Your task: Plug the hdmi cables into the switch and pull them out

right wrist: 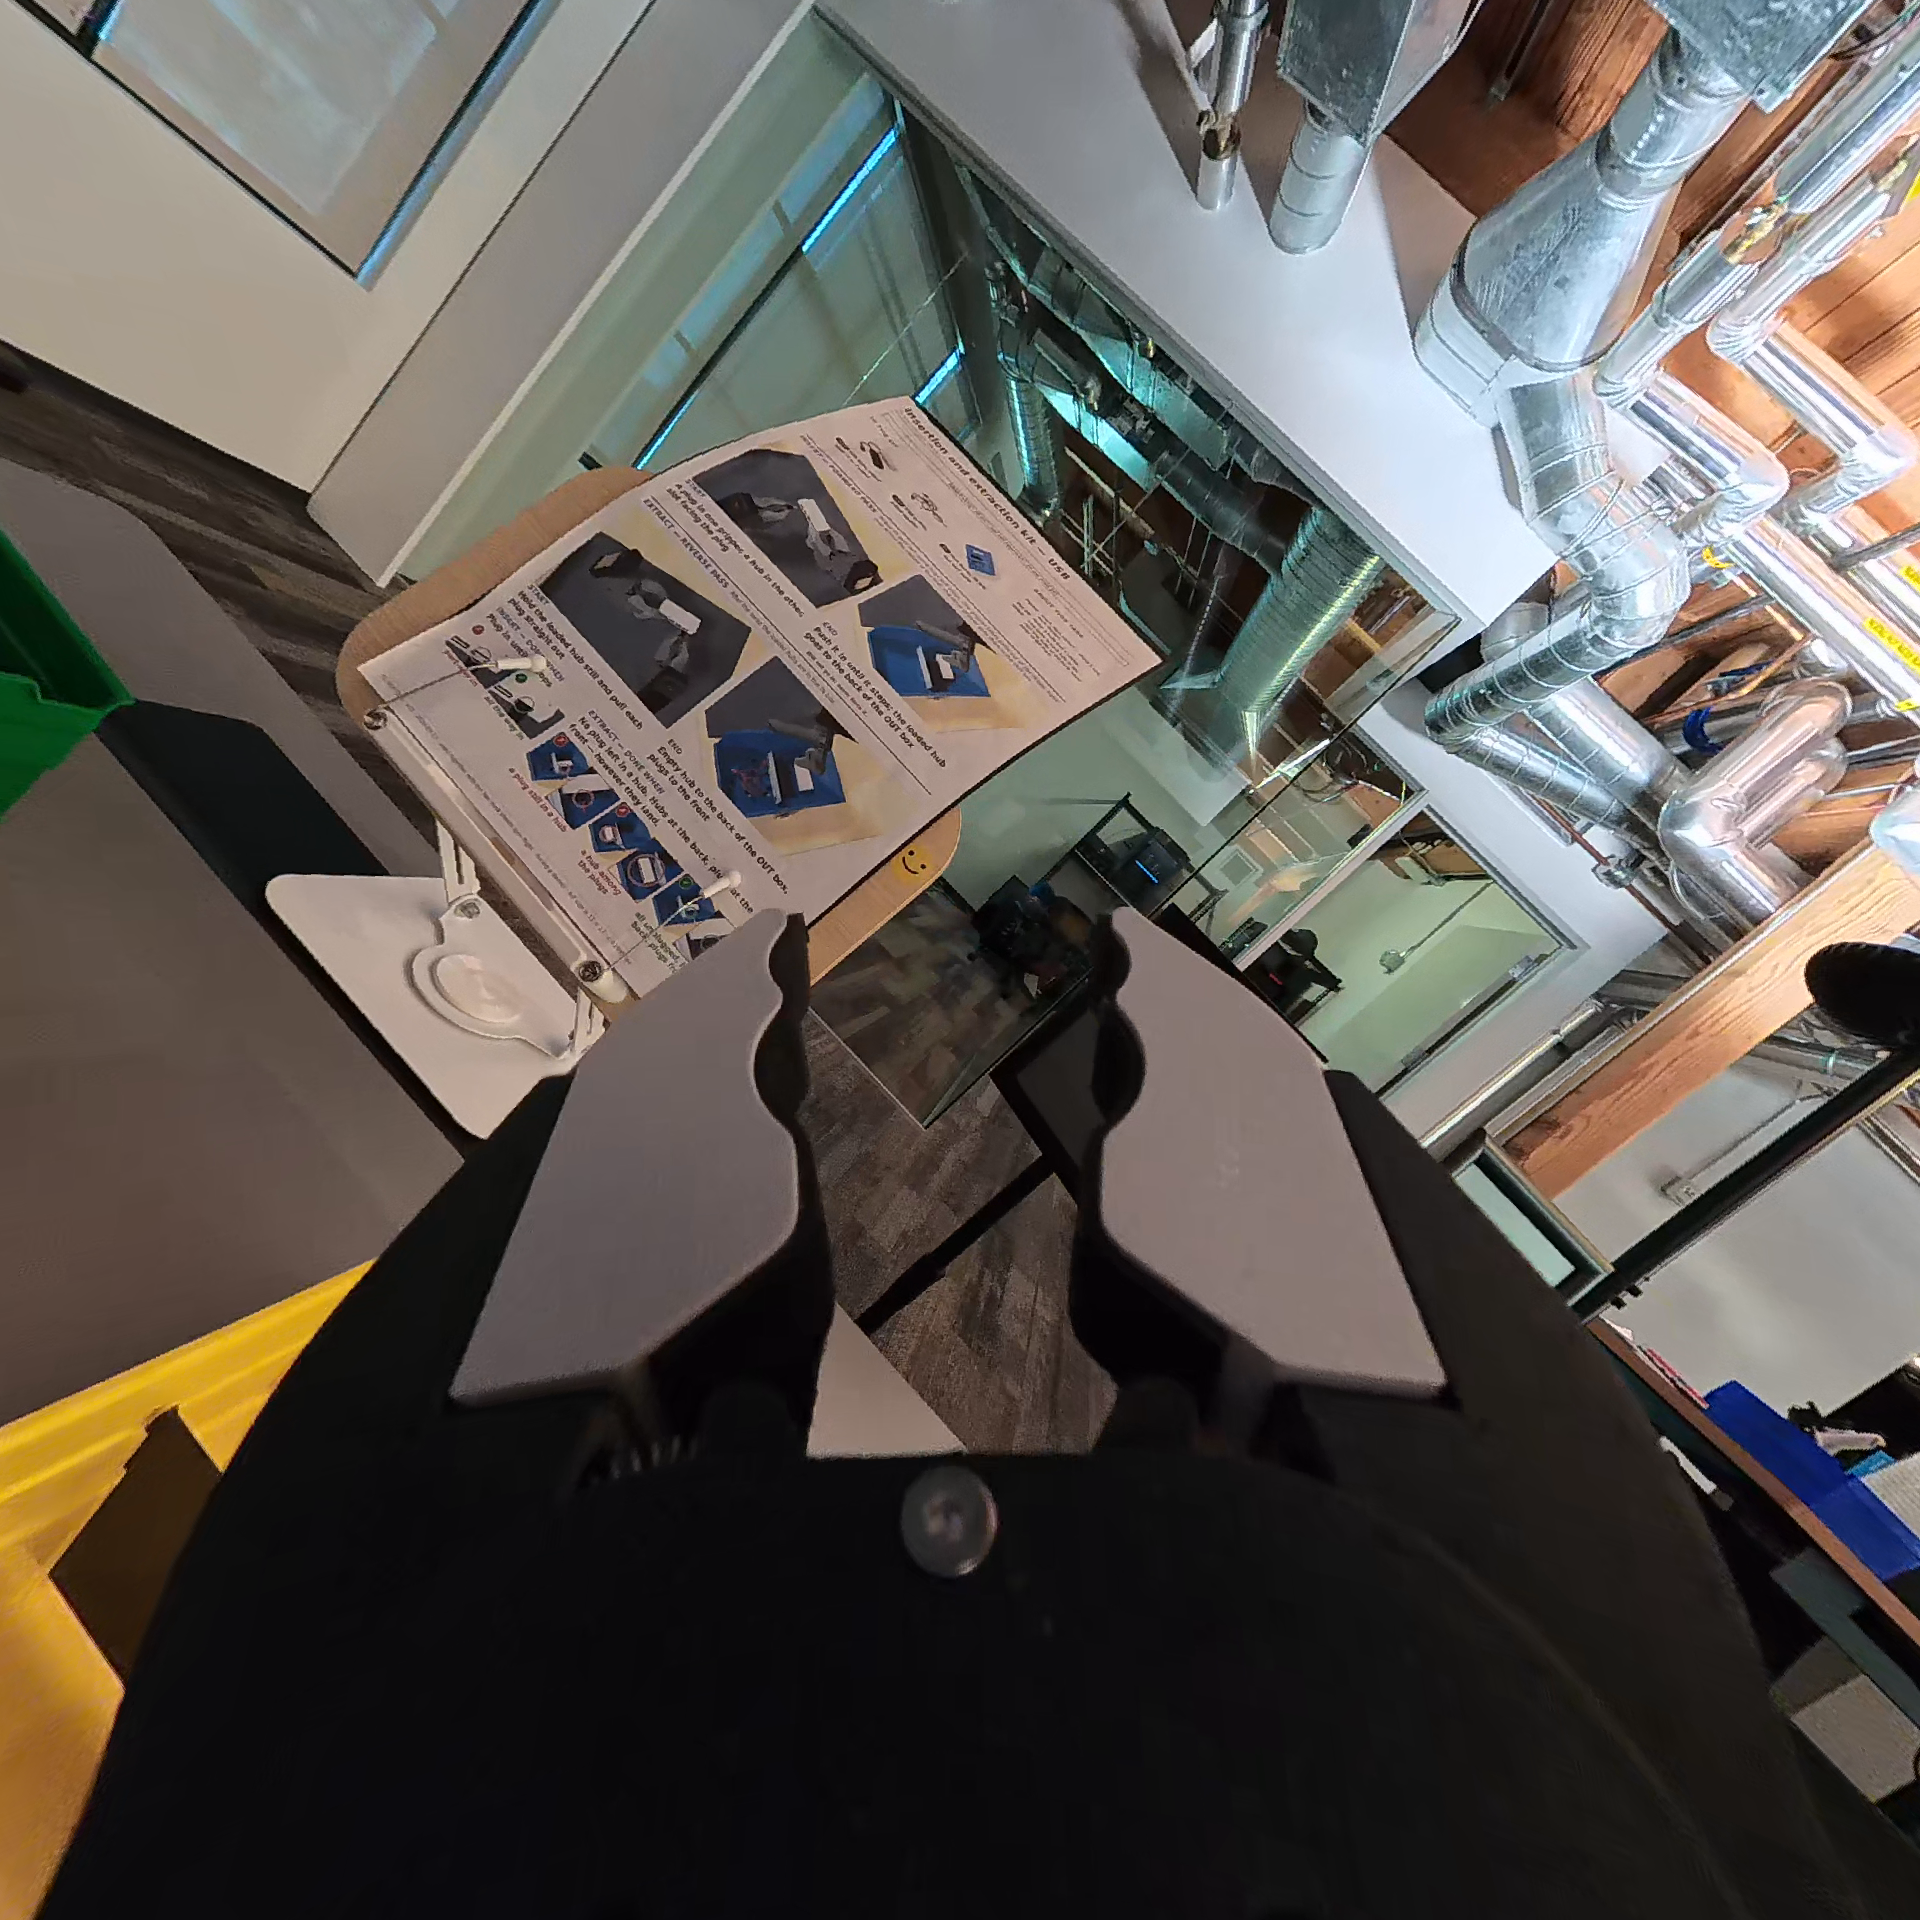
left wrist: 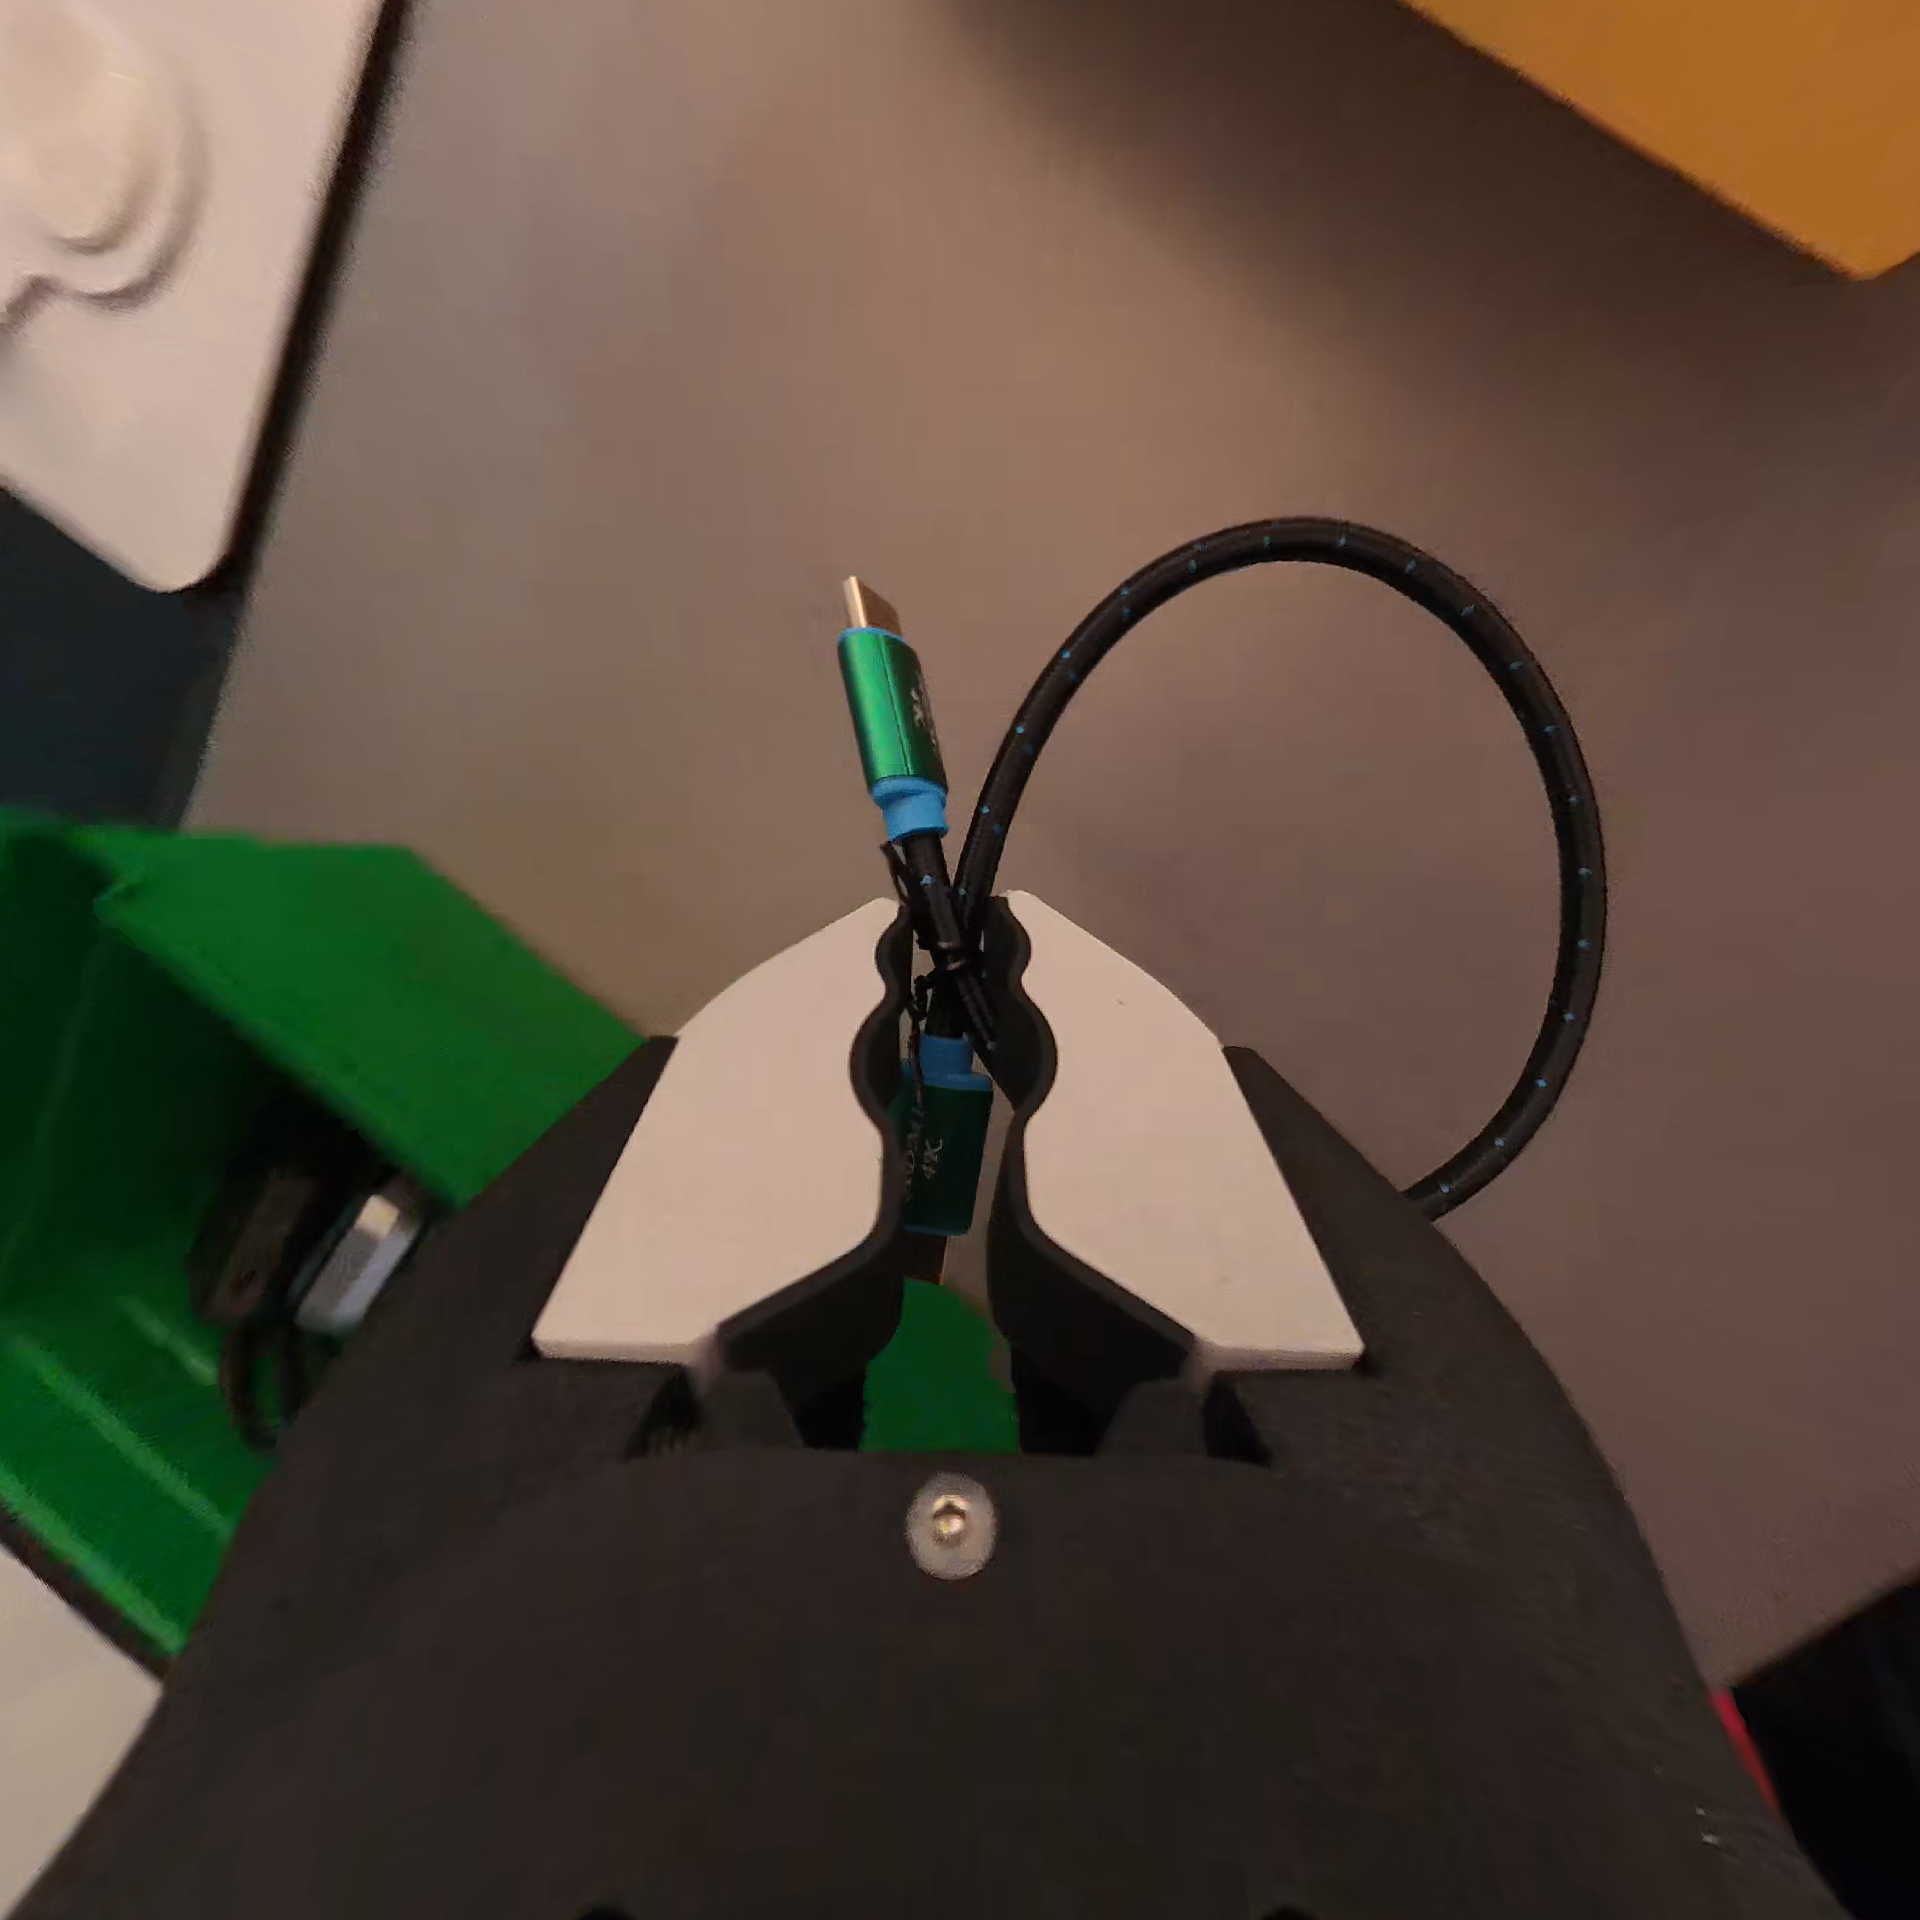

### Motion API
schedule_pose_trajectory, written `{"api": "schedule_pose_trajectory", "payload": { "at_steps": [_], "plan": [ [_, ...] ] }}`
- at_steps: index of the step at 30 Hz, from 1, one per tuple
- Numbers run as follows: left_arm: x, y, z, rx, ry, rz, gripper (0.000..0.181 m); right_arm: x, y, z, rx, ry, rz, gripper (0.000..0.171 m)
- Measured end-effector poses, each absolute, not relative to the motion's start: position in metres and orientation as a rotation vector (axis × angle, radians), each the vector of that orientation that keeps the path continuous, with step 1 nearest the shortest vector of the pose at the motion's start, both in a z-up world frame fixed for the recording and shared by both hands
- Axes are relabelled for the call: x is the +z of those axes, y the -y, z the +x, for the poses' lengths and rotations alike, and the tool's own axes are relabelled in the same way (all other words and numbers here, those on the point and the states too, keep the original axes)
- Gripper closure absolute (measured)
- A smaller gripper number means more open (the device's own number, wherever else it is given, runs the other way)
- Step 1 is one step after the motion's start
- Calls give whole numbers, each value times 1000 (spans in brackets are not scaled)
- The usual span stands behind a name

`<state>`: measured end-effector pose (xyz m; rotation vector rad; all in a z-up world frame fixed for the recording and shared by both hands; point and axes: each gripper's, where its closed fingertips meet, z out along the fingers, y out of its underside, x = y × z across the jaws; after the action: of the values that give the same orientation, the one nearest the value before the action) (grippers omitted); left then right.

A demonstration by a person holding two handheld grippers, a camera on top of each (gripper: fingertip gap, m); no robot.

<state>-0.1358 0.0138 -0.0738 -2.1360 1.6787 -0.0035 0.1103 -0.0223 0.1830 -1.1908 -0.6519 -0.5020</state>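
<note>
Left wrist view: left claw [left wrist: 948,914] closed on a short braided HDMI cable [left wrist: 1558,831], black with blue flecks, folded on itself. Both runs of the cable pass between the white fingertips [left wrist: 831,956], pinched there together with a thin black tie. One green-shelled plug [left wrist: 891,717] with a blue strain relief stands above the fingertips, metal tip pointing away from the camera, clear of the surface behind it. Second green plug [left wrist: 940,1153] sits lower, inside the gap between the black inner pads, metal end toward the camera. Rest of the cable arcs out to the right in a round loop and passes behind the right finger. Grey desk [left wrist: 1039,364] lies beyond. Green bin [left wrist: 270,997] at lower left, blurred, with a dark cable and a silvery connector inside; cannot tell which kind. White stand base [left wrist: 114,260] at upper left, yellow box corner [left wrist: 1714,114] at upper right. No switch identifiable in this view. Right wrist view: right claw [right wrist: 951,925] open, a wide gap between the grey fingers, nothing in it. Camera tilted up toward the room. Instruction sheet [right wrist: 769,665] on a wooden board, held on a white stand [right wrist: 457,966] on the grey desk [right wrist: 177,1091]. Glass partitions and silver ceiling ducts [right wrist: 1621,260] behind. Yellow box [right wrist: 125,1455] at lower left, green bin edge [right wrist: 42,686] at far left.
</note>
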Motion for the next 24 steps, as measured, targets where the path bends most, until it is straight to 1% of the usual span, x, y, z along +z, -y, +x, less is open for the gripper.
{"api": "schedule_pose_trajectory", "payload": {
  "at_steps": [2,5,8,11,13,15,18,21,22,24],
  "plan": [
    [-100,-21,-122,18,-1739,-2145,168,182,22,110,-487,657,-1199,118],
    [-123,-30,-108,33,-1806,-2106,168,180,21,113,-483,654,-1208,118],
    [-139,-36,-106,69,-1810,-2099,168,177,18,116,-475,658,-1228,118],
    [-145,-49,-108,189,-1792,-2031,166,175,16,118,-480,660,-1232,118],
    [-135,-59,-107,254,-1741,-1940,157,176,16,119,-488,658,-1230,118],
    [-119,-61,-105,247,-1677,-1879,155,176,17,120,-493,658,-1231,118],
    [-81,-63,-114,210,-1573,-1823,154,177,19,121,-492,655,-1226,118],
    [-35,-79,-152,237,-1484,-1788,154,178,19,123,-487,651,-1224,118],
    [-22,-88,-169,258,-1473,-1781,150,178,19,124,-484,651,-1222,118],
    [-5,-104,-202,280,-1502,-1768,137,178,19,125,-478,645,-1225,118]
  ]
}}
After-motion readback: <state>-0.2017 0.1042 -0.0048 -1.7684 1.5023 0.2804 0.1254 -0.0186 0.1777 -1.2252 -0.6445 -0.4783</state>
